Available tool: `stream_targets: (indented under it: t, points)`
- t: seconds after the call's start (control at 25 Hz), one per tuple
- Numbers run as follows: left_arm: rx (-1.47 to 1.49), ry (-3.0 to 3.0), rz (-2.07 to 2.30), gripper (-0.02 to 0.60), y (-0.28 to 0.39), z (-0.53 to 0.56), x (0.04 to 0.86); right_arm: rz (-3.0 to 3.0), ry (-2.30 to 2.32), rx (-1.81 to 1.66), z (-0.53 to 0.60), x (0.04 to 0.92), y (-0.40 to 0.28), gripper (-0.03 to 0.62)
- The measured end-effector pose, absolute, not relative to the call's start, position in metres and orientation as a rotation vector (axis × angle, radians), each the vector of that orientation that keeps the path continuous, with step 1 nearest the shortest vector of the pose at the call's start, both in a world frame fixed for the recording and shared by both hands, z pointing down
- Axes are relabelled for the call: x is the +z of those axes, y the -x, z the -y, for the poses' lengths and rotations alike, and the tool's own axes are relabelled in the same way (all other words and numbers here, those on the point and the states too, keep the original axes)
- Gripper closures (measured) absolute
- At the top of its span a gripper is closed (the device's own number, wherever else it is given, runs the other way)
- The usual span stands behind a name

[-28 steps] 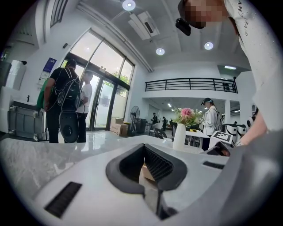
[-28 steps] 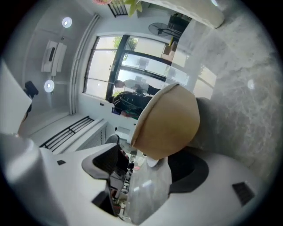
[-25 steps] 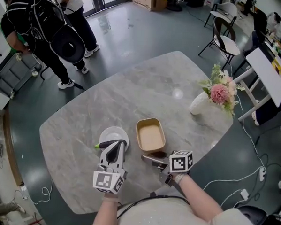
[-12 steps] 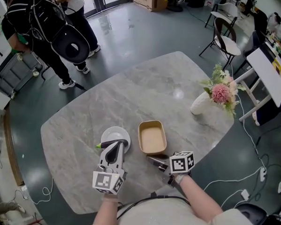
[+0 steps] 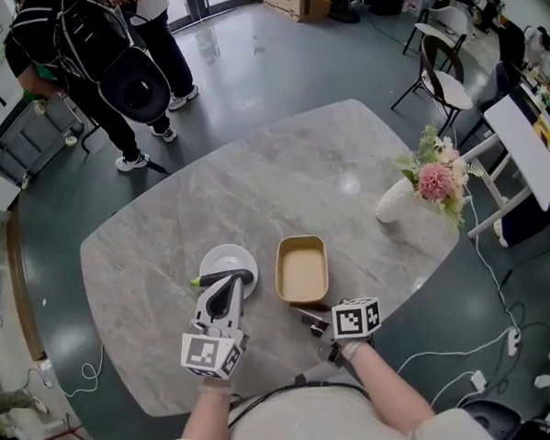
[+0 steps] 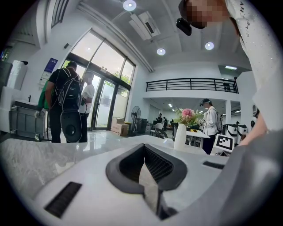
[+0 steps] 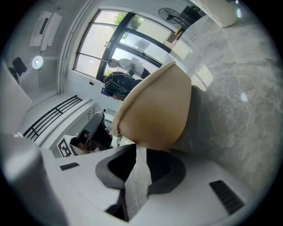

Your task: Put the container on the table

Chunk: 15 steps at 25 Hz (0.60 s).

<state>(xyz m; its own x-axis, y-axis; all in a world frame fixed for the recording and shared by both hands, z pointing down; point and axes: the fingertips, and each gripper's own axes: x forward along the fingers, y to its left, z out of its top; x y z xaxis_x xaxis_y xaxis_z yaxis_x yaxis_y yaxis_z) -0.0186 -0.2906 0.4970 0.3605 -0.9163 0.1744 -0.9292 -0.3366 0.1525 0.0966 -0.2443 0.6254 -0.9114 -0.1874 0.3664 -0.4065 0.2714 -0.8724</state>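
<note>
Container point(image 5: 302, 269) beside white plate point(image 5: 229, 259); flower vase point(image 5: 395, 201) well apart, right.

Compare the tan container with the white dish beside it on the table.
The container is tan; the dish is white. The container is a rounded rectangle; the dish is round. The container's inside shows fully; the left gripper's tongs hide part of the dish. Both sit on the marble table.

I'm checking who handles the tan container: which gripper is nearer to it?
Right. The right gripper is at the container's near end, and its jaws have just been closing on that rim. The left gripper sits apart, off to the container's left, by the white plate.
</note>
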Motion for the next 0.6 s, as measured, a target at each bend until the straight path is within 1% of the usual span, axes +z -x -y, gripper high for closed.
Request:
stream_targets:
  t: [0.6]
  points:
    - [0.074,-2.404,1.66,0.577,0.027,0.279,0.494,2.286,-0.615,1.768,0.226,0.635,-0.102,0.523]
